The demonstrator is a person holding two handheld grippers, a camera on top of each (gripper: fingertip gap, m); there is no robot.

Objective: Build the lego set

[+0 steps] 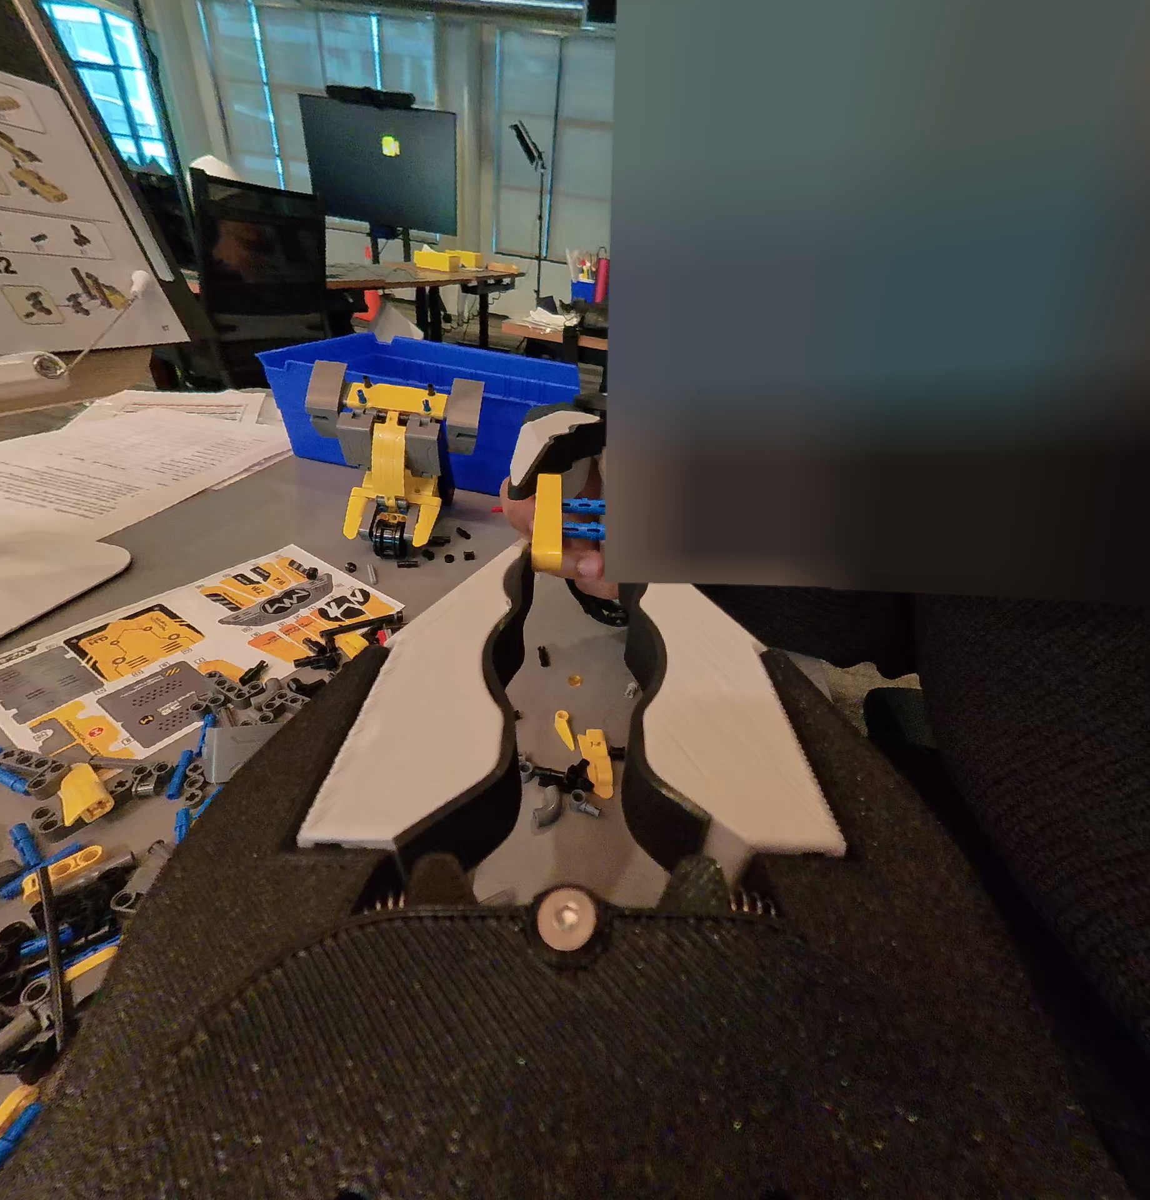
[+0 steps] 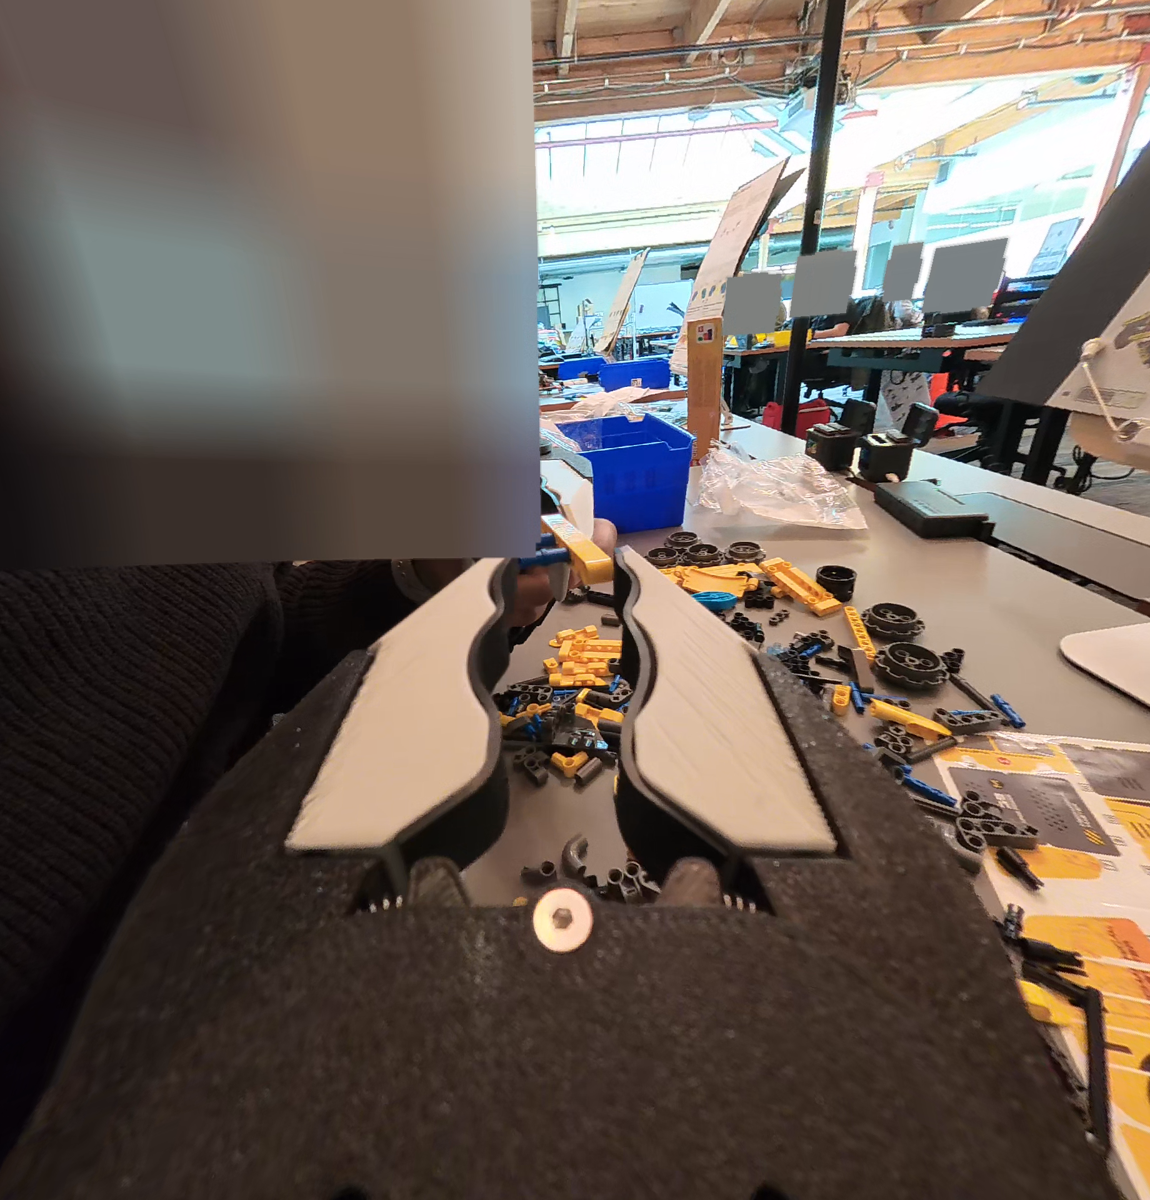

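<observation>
My left gripper is open and empty above the grey table. Just past its tips, a person's fingers hold a yellow beam with two blue pins. One finger of the right gripper shows right above the beam. In the right wrist view, the right gripper is open. The yellow beam lies between its tips, close to the right one. A partly built yellow and grey model stands farther back. Loose yellow, black and blue parts lie under the right gripper.
A blue bin stands behind the model and also shows in the right wrist view. A sticker sheet, an instruction booklet on a stand, loose parts, black wheels and plastic bags surround the work area. Only a small space, under 4 cm, lies between the two pairs of fingers.
</observation>
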